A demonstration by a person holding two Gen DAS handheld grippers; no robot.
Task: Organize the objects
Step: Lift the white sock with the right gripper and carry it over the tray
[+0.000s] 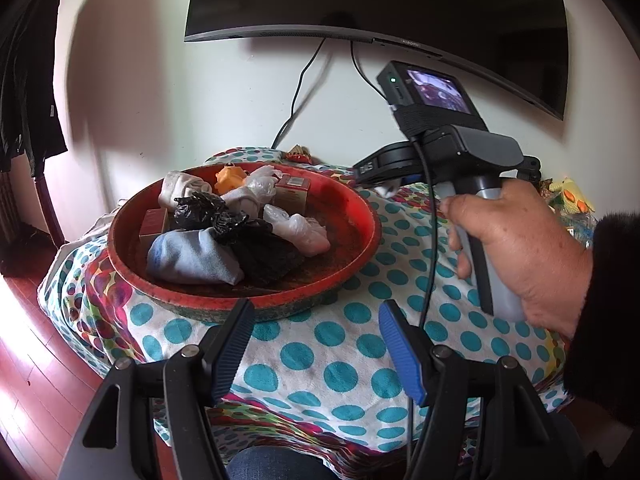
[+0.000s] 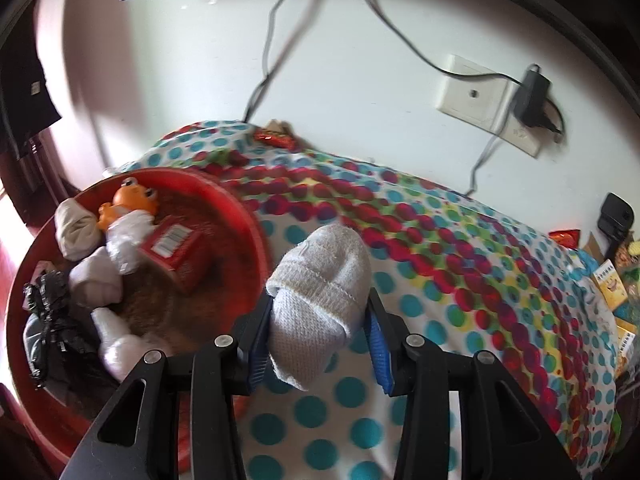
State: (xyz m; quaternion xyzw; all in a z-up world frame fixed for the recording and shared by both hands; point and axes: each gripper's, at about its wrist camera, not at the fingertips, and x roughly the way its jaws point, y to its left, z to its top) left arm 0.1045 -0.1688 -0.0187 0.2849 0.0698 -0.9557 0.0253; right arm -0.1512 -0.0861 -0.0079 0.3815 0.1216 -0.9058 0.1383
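A round red tray [image 1: 360, 204] stands on the dotted cloth [image 1: 320, 360]. It holds rolled socks, black and clear plastic bags, small red boxes and an orange toy [image 1: 230, 178]. My left gripper [image 1: 316, 320] is open and empty just in front of the tray's near rim. In the right wrist view my right gripper [image 2: 320, 308] is shut on a rolled white sock [image 2: 320, 272], held above the cloth just right of the tray [image 2: 248, 216]. A hand [image 1: 516, 248] grips that gripper's handle at the right of the left wrist view.
A dark TV [image 1: 380, 0] hangs on the wall with cables running down behind the table. A wall socket with a black adapter [image 2: 532, 96] is at the back right. Packets and boxes [image 2: 612, 284] crowd the table's right edge. Dark clothes [image 1: 24, 80] hang at the left.
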